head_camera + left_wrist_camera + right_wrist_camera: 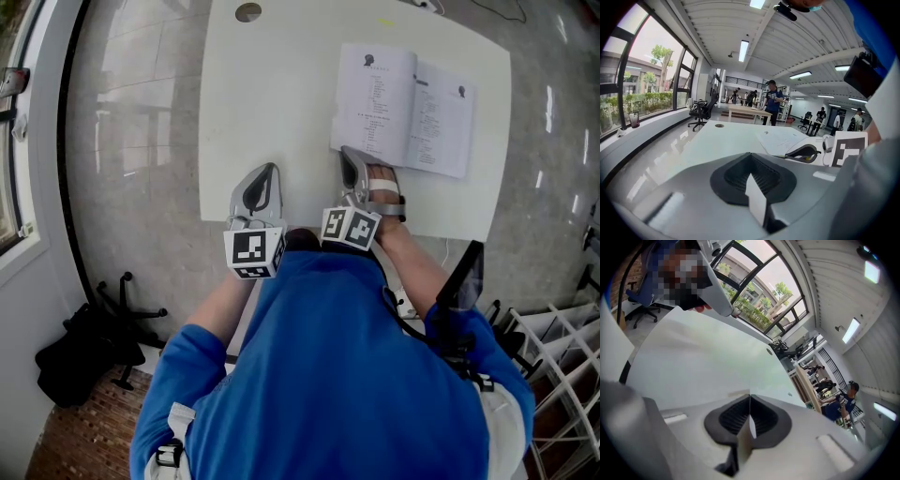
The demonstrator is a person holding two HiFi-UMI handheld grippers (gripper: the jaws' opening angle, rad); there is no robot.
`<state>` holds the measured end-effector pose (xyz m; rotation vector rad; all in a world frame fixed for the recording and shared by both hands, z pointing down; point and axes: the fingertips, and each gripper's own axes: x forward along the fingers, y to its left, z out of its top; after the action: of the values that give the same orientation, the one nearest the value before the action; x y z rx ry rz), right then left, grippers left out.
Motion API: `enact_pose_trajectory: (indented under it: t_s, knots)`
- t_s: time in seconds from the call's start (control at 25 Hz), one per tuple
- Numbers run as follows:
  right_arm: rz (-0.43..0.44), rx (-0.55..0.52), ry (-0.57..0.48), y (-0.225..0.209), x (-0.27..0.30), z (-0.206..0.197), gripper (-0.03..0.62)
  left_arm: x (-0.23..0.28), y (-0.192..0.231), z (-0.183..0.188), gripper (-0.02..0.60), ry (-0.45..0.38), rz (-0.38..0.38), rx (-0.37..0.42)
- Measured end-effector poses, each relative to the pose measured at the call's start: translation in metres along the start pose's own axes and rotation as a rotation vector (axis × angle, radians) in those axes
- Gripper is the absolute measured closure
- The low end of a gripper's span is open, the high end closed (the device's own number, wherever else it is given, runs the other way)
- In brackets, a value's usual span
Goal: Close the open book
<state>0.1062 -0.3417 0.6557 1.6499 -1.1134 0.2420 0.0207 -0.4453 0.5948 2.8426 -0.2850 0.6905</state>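
The open book [403, 108] lies flat with its white printed pages up, at the far right of the white table [272, 94]. My right gripper [349, 155] has its tips on the book's near left corner and is shut there. In the right gripper view the jaws [749, 397] meet, with a thin pale edge at their tip. The rest of the book is hidden below the gripper body. My left gripper [267, 171] rests shut and empty over the table's near edge, left of the book. The left gripper view shows the book [780, 139] and the right gripper [806, 152] ahead to the right.
A round cable hole [248, 11] sits at the table's far left. A black office chair [94, 337] stands on the floor to the left, and a white rack [562, 375] to the right. Further tables [743, 110] and several people fill the room behind.
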Motion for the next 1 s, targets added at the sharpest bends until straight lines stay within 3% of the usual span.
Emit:
enact_pose_trajectory:
  t_s: [0.36,1.0]
  knots:
    - [-0.066,0.076,-0.021,-0.025,-0.023,0.005,0.587,-0.001,-0.012,0.017,0.575,-0.040,-0.049,0.039]
    - [-0.176,0.368,-0.029,-0.070,-0.072,-0.009,0.588,-0.012,-0.051,0.051,0.575,-0.096,-0.172,0.099]
